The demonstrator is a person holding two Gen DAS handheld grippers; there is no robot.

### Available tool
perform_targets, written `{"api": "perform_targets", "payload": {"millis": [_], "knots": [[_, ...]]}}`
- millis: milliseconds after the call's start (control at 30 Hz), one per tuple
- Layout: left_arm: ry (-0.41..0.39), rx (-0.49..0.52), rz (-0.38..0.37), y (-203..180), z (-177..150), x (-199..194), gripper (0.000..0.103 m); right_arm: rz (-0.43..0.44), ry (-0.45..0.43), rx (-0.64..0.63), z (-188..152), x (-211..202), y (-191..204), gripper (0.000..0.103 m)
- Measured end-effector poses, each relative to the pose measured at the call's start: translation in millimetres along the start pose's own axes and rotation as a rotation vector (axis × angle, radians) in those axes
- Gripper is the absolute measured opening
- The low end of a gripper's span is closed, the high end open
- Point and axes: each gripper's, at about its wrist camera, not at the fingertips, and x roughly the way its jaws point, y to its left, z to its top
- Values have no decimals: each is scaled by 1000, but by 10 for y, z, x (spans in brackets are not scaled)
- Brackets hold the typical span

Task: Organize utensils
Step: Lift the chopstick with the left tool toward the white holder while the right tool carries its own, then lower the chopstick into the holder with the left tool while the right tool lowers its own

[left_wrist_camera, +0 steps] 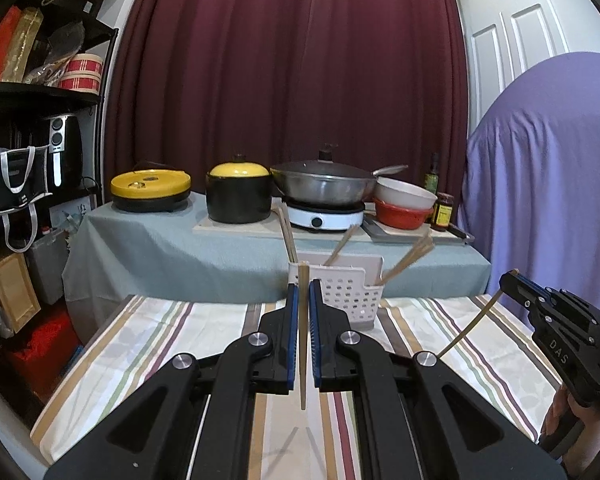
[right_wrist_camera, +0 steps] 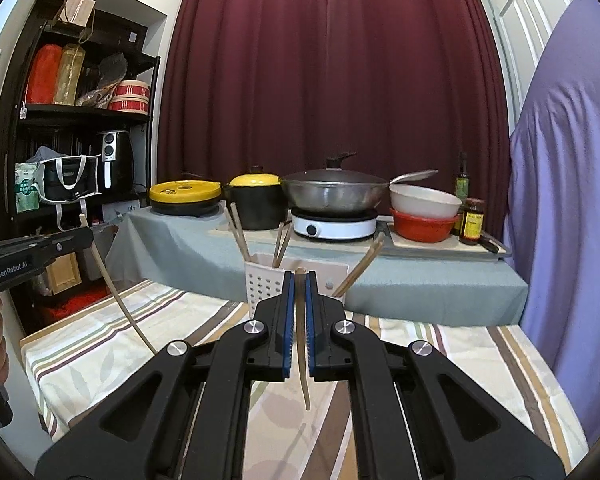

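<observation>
Chopsticks stand near upright in both my clamped grippers, left (left_wrist_camera: 304, 292) and right (right_wrist_camera: 299, 282), each gripping one thin wooden chopstick (left_wrist_camera: 302, 344), with the white perforated plastic holder (left_wrist_camera: 350, 292) straight ahead, just beyond both tips.

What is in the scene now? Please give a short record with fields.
left gripper: shut on a chopstick
right gripper: shut on a second chopstick
holder: white perforated basket, several chopsticks standing in it
surface: striped tablecloth
behind: wok on a white cooker
</observation>
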Motion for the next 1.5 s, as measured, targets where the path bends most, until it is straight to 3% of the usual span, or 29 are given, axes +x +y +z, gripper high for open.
{"api": "perform_targets", "payload": {"millis": [400, 900, 1333, 1500], "knots": [[-88, -26, 28, 70, 329, 228, 6, -17, -74, -2, 306, 283, -65, 6], [-195, 7, 6, 17, 863, 698, 6, -5, -163, 7, 789, 882, -209, 6], [-202, 10, -1, -11, 1130, 1225, 6, 8, -177, 23, 934, 1443, -335, 6], [-169, 26, 4, -16, 1114, 1452, 6, 7, -172, 28, 928, 1623, -370, 6]]}}
